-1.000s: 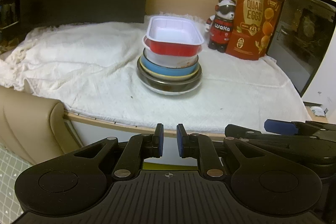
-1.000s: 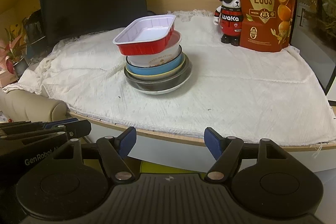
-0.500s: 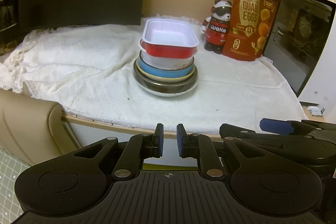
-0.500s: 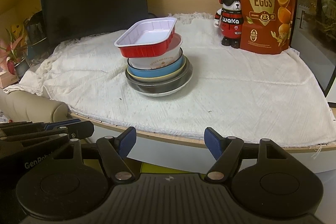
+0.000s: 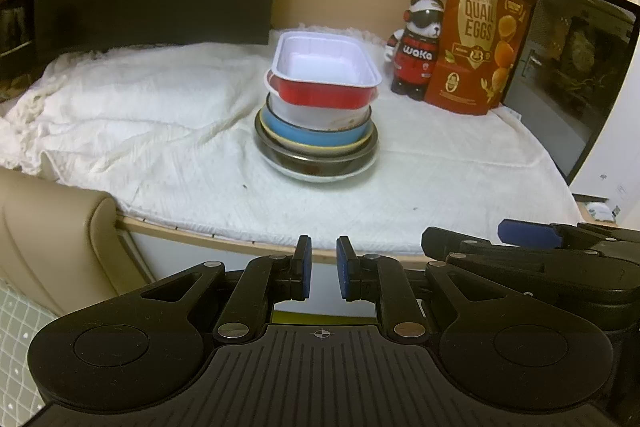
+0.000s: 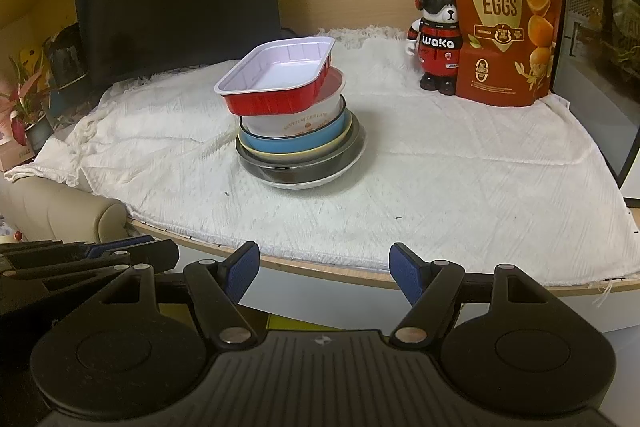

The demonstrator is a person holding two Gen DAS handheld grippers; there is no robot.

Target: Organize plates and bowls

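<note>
White cloth (image 6: 460, 163) covers the table. Both grippers hang before its near edge, pointing downward. Left gripper (image 5: 322, 273): fingers narrow, nothing between them. Right gripper (image 6: 325, 273): fingers wide, empty. Neither has changed its opening since the earlier frames; the view has barely shifted. Stack of bowls and plates (image 6: 298, 151) stands well ahead of the fingers, red tray (image 6: 276, 85) tilted on top.
</note>
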